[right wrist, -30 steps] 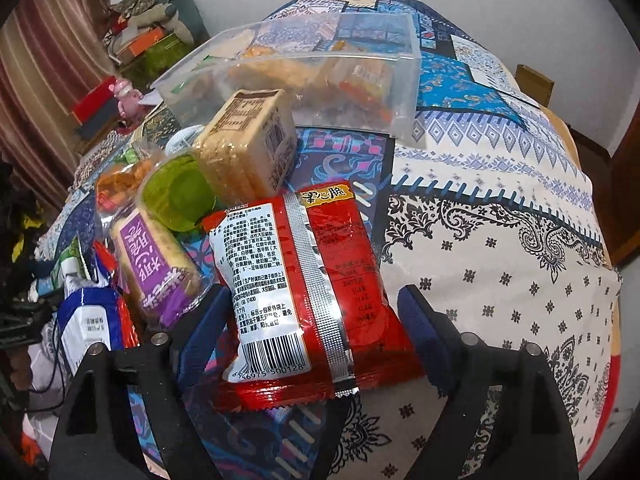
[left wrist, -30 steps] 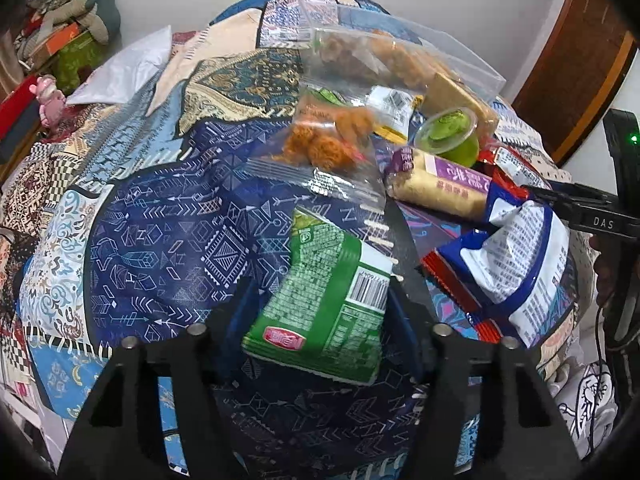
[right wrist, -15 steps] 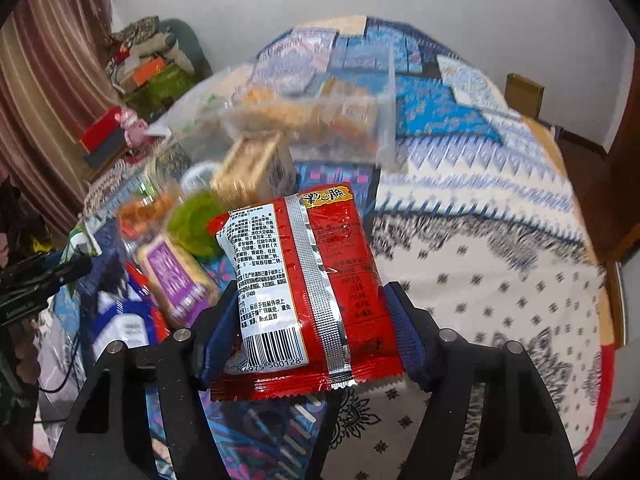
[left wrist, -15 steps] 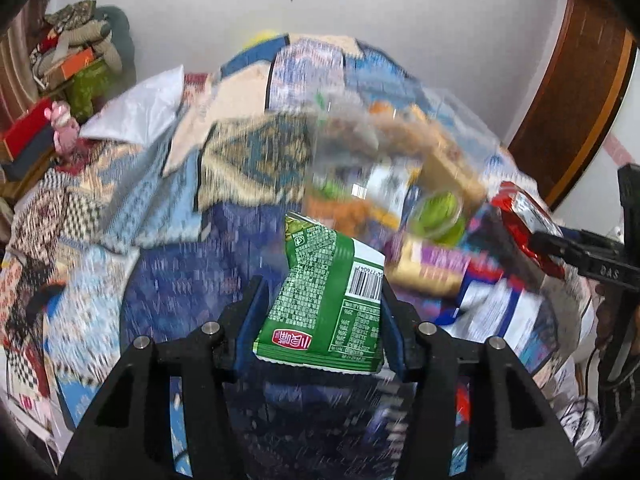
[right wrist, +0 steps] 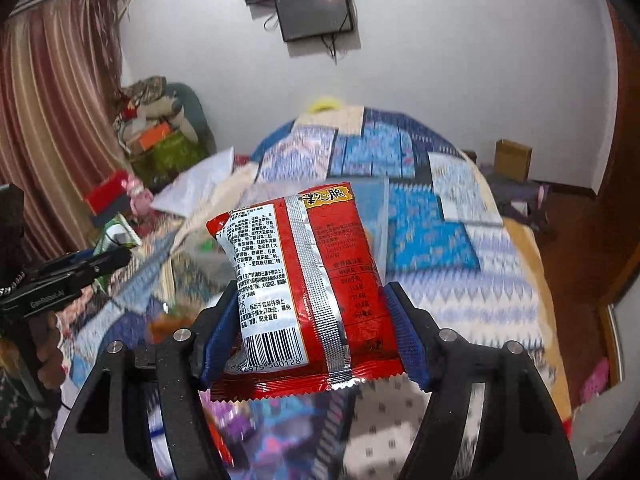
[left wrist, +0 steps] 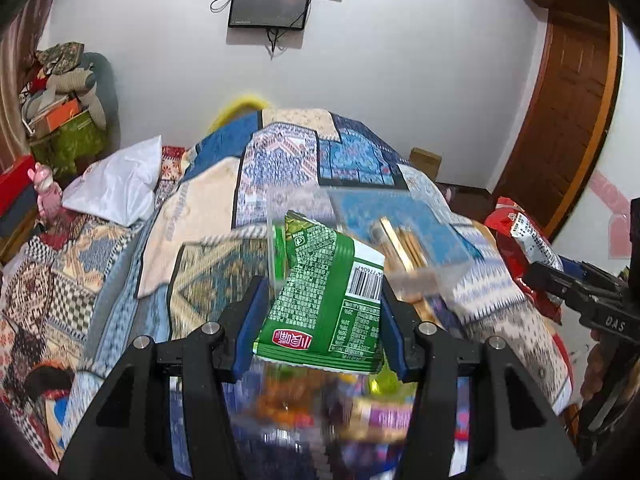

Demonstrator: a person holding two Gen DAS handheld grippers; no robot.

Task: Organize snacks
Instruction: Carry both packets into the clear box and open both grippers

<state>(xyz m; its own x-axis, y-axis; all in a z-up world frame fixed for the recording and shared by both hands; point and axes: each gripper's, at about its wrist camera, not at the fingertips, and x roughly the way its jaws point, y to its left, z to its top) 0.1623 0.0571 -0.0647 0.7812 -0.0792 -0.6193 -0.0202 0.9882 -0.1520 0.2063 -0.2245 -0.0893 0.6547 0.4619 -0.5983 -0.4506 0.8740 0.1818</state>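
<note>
Patchwork-covered bed under white wall; monitor at 12 o'clock; left gripper clamps green packet, right gripper clamps red packet

I note a green snack packet with white barcode panel and red logo. Red snack packet: silver seam, white label. Bedspread: blue, cream patchwork, geometric motifs. Gripper pads blue.

You see glossy crinkled foil-plastic on red snack packet and green snack packet; matt woven cloth on patchwork bedspread; varnished wood on door.
</note>
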